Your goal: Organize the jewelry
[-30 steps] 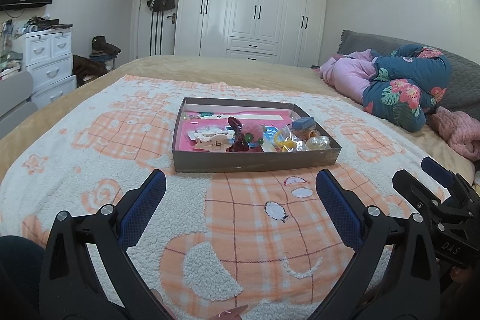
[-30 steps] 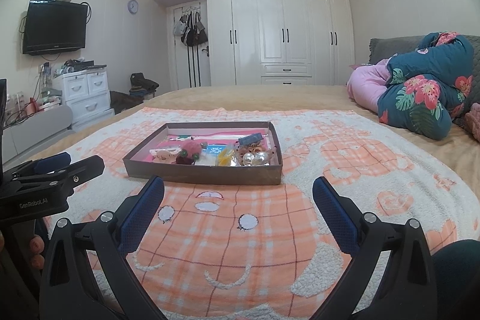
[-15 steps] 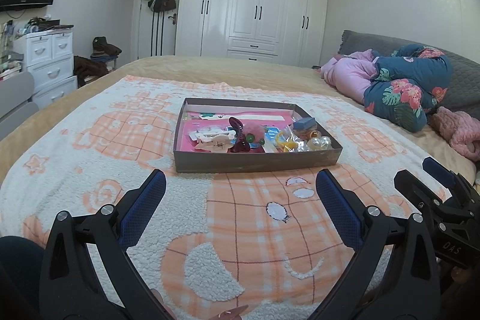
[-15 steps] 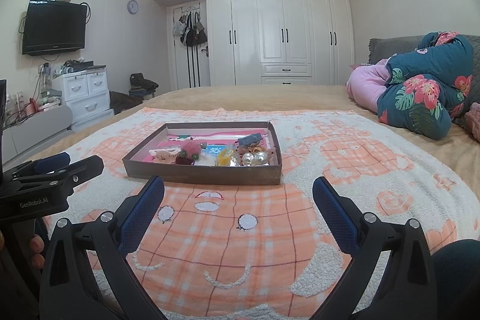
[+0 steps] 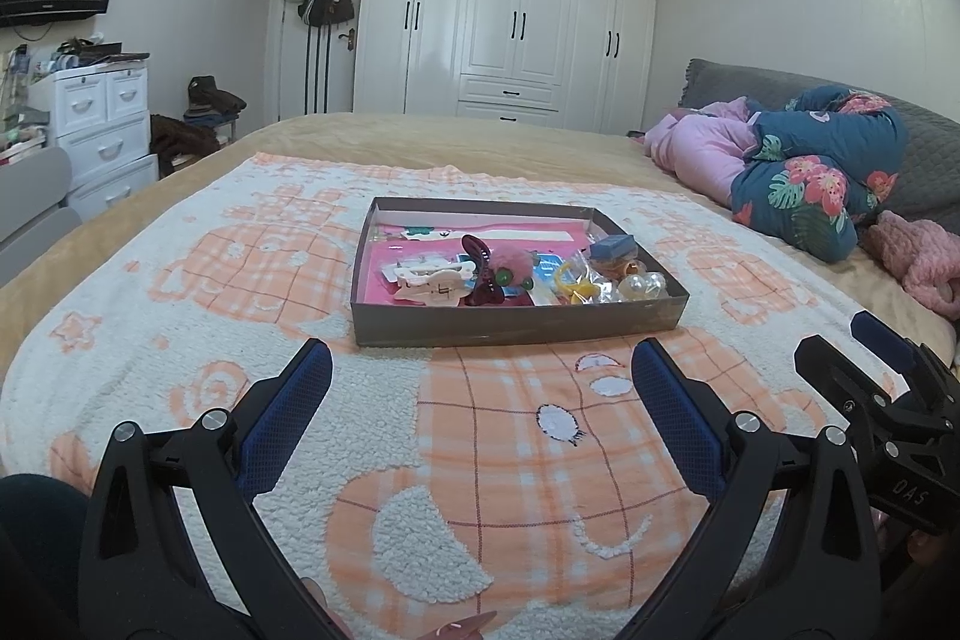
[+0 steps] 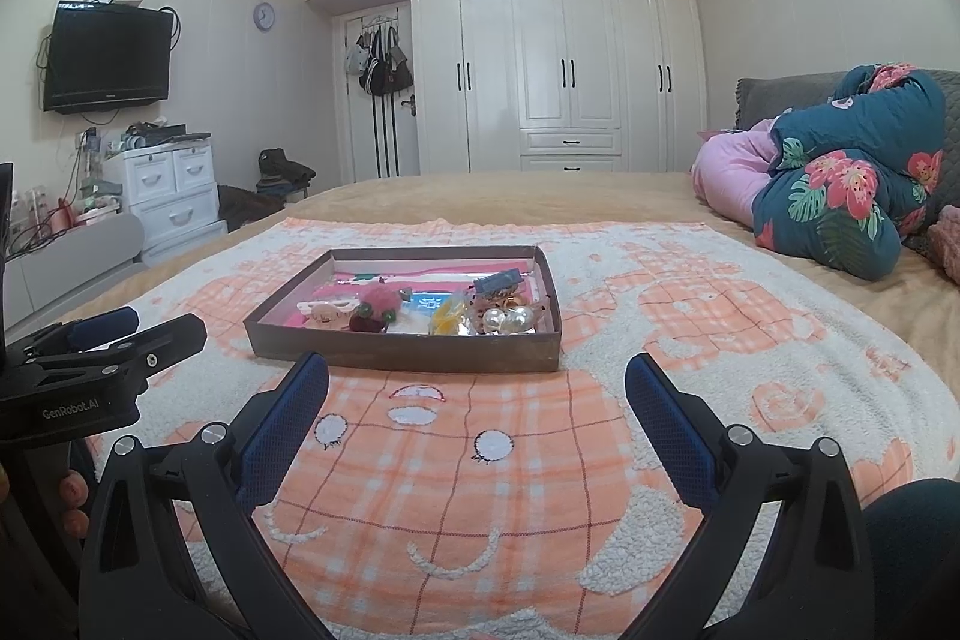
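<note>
Jewelry box (image 5: 516, 328) on blanket (image 5: 180, 340); both tools (image 5: 480, 376) (image 6: 477, 376) spread apart, short of it.

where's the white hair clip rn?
In the left wrist view, the white hair clip lies in the near-left part of the shallow box on the blanket, just left of the dark red claw clip.

At the left edge of the right wrist view, the black body of the left gripper (image 6: 102, 370) bears "GenRobot.AI" in pale letters. At the lower right of the left wrist view, the right gripper (image 5: 888, 400) shows "DAS" on its body. Nothing else is legible.
</note>
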A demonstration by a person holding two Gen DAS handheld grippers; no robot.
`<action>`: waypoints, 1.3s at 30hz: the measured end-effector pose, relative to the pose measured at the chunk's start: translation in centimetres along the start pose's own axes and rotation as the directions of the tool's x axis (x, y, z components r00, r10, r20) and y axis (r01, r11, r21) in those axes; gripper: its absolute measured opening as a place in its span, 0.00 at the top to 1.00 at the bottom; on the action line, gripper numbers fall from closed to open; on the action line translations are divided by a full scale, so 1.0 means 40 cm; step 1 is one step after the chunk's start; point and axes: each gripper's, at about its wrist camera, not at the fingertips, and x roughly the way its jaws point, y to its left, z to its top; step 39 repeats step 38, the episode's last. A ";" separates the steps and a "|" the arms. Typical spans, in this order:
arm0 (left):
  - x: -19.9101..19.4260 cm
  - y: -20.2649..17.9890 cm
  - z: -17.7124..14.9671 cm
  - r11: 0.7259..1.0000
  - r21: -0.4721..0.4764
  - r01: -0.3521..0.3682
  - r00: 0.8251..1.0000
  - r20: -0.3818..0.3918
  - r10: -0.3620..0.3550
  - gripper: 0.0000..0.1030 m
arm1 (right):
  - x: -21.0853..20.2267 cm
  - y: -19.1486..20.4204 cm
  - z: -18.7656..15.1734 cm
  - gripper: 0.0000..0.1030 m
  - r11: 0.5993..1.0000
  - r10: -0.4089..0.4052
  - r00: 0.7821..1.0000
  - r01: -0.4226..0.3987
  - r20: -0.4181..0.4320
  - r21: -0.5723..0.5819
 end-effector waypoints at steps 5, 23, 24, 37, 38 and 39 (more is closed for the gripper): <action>0.000 -0.001 0.001 1.000 -0.001 -0.002 1.000 0.000 0.002 0.11 | -0.001 -0.003 -0.001 0.06 1.000 -0.002 1.000 0.002 0.004 0.003; 0.001 0.003 -0.001 1.000 0.000 -0.008 1.000 -0.006 0.008 0.11 | 0.001 -0.004 -0.003 0.06 1.000 -0.003 1.000 0.003 0.000 0.003; 0.001 0.003 -0.004 1.000 0.004 -0.005 1.000 -0.011 0.005 0.11 | 0.001 -0.004 -0.003 0.06 1.000 -0.003 1.000 0.003 -0.002 0.003; 0.197 0.286 0.099 0.946 -0.210 -0.248 0.953 -0.228 0.199 0.11 | 0.245 -0.285 0.124 0.06 0.925 -0.290 0.930 0.333 -0.227 0.183; 0.243 0.356 0.116 0.916 -0.237 -0.323 0.926 -0.281 0.253 0.11 | 0.284 -0.324 0.132 0.06 0.907 -0.334 0.904 0.385 -0.266 0.170; 0.243 0.356 0.116 0.916 -0.237 -0.323 0.926 -0.281 0.253 0.11 | 0.284 -0.324 0.132 0.06 0.907 -0.334 0.904 0.385 -0.266 0.170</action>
